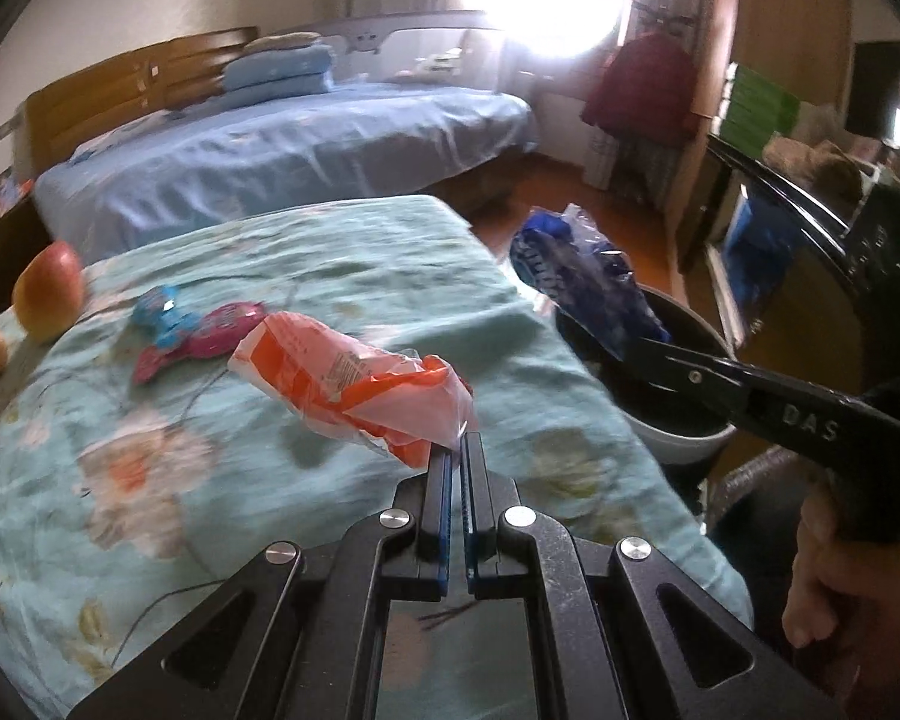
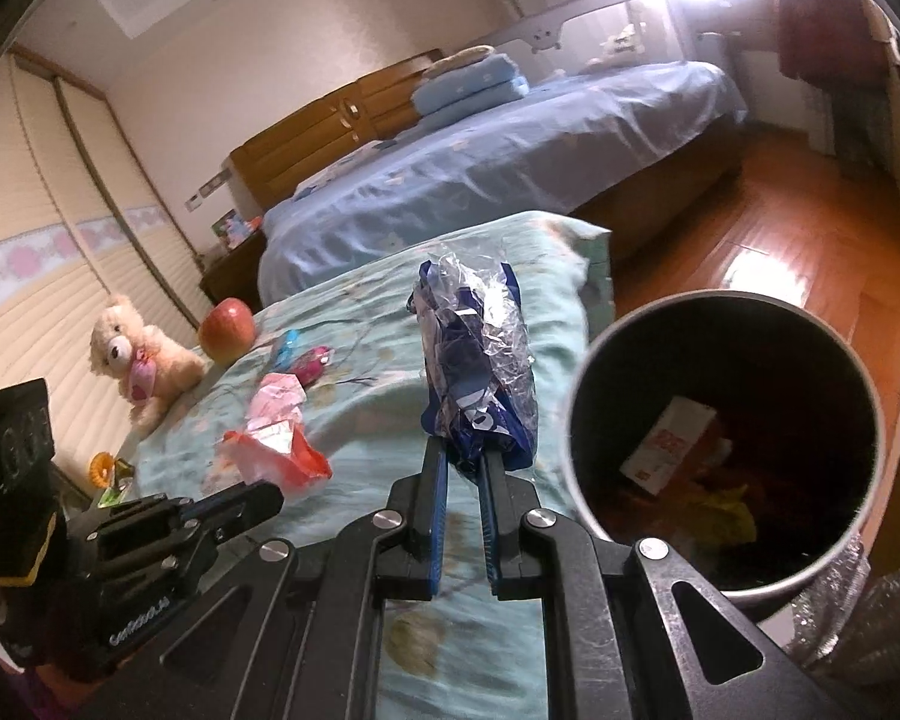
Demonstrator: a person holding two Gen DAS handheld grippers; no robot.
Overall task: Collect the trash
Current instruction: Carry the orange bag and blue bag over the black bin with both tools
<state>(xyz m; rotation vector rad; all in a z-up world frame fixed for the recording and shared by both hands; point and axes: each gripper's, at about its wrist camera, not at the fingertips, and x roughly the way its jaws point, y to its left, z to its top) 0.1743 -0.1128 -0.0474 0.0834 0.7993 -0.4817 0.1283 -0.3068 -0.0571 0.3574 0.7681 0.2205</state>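
A teal floral bedspread [image 1: 342, 264] fills the foreground, with a dark trash bin [image 2: 582, 420] just beside its edge, paper scraps already inside. On the cloth lie an apple [image 2: 227, 329], a teddy bear [image 2: 141, 360] and a pink-and-blue wrapper [image 1: 198, 333]. The right gripper [image 2: 467, 456] pinches a blue-and-clear wrapper [image 2: 480, 360] near the bin's rim; the left gripper [image 1: 457, 441] is clamped on an orange-and-white wrapper [image 1: 354, 381], lifted over the cloth.

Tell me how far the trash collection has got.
Done: the round dark bin already holds paper scraps. In hand: left gripper clamps the orange-and-white plastic wrapper; right gripper clamps the blue-and-clear crinkled wrapper. Left: pink and light-blue wrappers on the floral cover.
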